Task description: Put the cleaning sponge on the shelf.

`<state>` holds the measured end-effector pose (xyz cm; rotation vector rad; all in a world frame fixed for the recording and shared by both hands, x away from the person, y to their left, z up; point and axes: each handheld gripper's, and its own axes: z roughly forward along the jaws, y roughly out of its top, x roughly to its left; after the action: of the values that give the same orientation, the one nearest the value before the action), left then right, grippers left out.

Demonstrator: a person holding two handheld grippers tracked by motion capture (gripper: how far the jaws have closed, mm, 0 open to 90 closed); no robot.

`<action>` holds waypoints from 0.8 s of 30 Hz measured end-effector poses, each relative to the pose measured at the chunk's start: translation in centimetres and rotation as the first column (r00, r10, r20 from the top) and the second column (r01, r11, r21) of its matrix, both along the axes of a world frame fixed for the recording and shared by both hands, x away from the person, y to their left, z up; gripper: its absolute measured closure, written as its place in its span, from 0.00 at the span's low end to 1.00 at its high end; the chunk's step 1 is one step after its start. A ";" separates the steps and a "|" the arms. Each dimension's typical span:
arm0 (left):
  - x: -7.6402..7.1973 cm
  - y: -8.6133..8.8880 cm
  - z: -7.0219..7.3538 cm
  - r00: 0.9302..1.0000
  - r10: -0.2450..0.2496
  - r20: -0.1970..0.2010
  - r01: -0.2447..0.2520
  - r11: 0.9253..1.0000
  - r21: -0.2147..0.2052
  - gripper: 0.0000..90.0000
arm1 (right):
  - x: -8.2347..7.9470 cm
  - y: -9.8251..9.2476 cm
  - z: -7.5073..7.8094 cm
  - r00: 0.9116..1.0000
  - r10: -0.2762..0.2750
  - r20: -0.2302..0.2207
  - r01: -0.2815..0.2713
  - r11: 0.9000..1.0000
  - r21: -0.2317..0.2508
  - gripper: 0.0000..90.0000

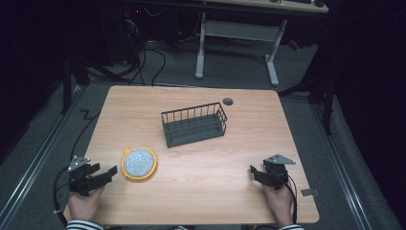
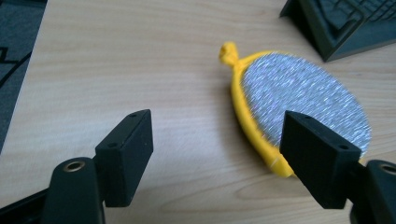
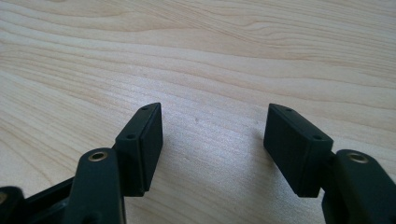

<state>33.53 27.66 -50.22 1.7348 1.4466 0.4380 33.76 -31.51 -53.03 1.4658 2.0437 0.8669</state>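
Left gripper: the black two-jaw left gripper (image 1: pixel 111 171) sits at the near left corner of the table, jaws spread wide with nothing between them; its right jaw overlaps the scrubber's near rim in the left gripper view, and contact cannot be told.
Right gripper: the black two-jaw right gripper (image 1: pixel 253 170) hangs over the near right part of the table, jaws wide apart over bare wood, gripping nothing.
Count: two grippers, two hands, one scrubber, one basket, one table.
Scrubber: a round, flat scouring pad (image 1: pixel 139 162) with a glittery silver mesh face, a yellow fabric rim and a small yellow knot at one edge, lying flat just beside the left gripper's jaws.
Basket: a dark grey rectangular wire basket (image 1: pixel 194 124) with thin upright bars and a solid base, standing mid-table, well apart from both grippers.
Table: a light wooden table (image 1: pixel 201 201) with visible grain, rounded corners and a small dark grommet (image 1: pixel 228 101) near its far edge.
Hands: the left hand (image 1: pixel 84 201) and right hand (image 1: pixel 278 200) enter from the near edge, in striped sleeves.
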 end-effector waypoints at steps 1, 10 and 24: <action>0.2 -0.2 0.4 1.000 -0.010 0.001 0.010 1.000 0.003 0.30 | 0.0 0.0 0.0 1.000 0.000 0.000 0.000 1.000 0.000 0.42; 3.6 -3.0 1.8 0.992 -0.090 -0.092 0.092 0.996 0.020 0.38 | 0.0 0.0 0.0 1.000 -0.001 0.000 0.001 1.000 0.001 0.42; 6.4 -5.0 0.8 0.955 -0.078 -0.286 0.109 0.990 0.094 0.31 | 0.0 0.0 0.0 1.000 -0.001 -0.001 0.001 1.000 0.001 0.42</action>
<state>39.91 22.61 -49.41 2.0082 1.5528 0.2287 33.76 -31.51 -53.03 1.4680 2.0429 0.8676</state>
